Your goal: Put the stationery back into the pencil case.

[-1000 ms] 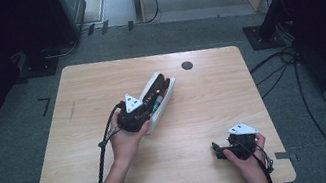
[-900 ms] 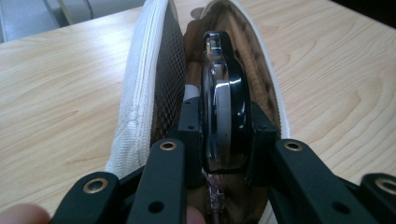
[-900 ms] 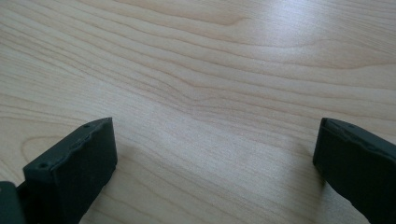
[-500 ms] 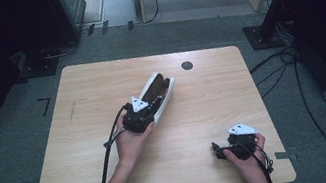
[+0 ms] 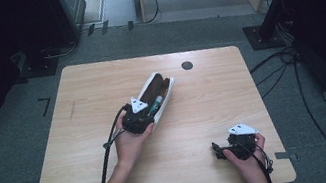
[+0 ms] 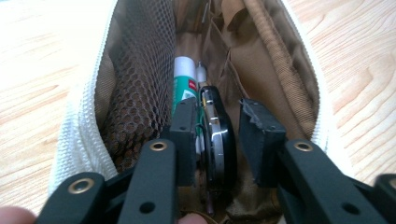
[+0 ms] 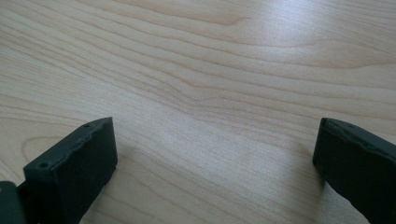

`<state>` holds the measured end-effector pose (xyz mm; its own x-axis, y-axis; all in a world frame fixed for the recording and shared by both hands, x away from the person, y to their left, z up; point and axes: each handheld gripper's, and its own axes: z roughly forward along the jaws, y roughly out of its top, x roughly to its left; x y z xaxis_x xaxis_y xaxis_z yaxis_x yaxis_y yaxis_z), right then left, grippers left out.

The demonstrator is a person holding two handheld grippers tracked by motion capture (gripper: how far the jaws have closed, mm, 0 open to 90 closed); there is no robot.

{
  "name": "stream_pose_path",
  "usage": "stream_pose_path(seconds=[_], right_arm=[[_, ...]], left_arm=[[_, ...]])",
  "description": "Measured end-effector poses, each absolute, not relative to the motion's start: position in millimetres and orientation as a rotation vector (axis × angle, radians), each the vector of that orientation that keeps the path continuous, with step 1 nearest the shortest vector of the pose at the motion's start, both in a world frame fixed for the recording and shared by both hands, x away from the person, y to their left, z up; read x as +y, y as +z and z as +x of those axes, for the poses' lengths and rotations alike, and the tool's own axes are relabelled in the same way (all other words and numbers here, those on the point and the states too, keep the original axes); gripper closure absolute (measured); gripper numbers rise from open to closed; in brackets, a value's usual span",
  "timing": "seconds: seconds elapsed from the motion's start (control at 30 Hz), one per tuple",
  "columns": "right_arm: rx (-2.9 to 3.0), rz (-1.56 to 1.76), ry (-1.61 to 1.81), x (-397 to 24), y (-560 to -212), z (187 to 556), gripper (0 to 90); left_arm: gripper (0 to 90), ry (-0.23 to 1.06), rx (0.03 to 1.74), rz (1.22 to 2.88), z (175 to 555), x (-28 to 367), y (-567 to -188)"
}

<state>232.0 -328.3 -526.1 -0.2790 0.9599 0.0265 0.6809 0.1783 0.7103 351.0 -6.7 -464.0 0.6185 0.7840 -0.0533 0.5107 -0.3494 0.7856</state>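
An open white pencil pouch (image 5: 164,85) with a tan lining lies at the middle of the wooden table (image 5: 98,82). My left gripper (image 5: 149,108) reaches into its near end. In the left gripper view its jaws have just been opening. A flat black object with a silver rim (image 6: 219,140) stands between them, leaning on the left pad, with a gap to the right pad. A green and white tube (image 6: 183,77) lies deeper in the pouch (image 6: 84,130). My right gripper (image 5: 219,150) rests at the table's near right, open, with bare wood between its jaws (image 7: 215,144).
A dark mesh pocket (image 6: 140,79) lines the pouch's left wall. A round black grommet (image 5: 187,65) sits near the table's far edge. The left gripper's cable (image 5: 109,149) trails toward the near edge. Dark stands and cables lie on the floor around the table.
The left hand has shifted only slightly at the pouch's near end. The right hand has stayed in place.
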Motion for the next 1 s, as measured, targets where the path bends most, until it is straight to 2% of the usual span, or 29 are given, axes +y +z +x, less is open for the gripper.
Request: stream_pose_path(seconds=[0.3, 0.47, 1.0], right_arm=[[2.031, 1.543, 0.871, -328, -526, 232, 0.0], [2.031, 1.543, 0.870, -328, -526, 232, 0.0], [2.029, 1.545, 0.870, -327, -526, 233, 0.0]], left_arm=[[57.4, 0.429, 1.025, 1.963, 345, 5, -454], [55.2, 0.434, 1.014, 1.928, 342, 11, -446], [59.1, 0.494, 0.990, 1.817, 326, 40, -416]])
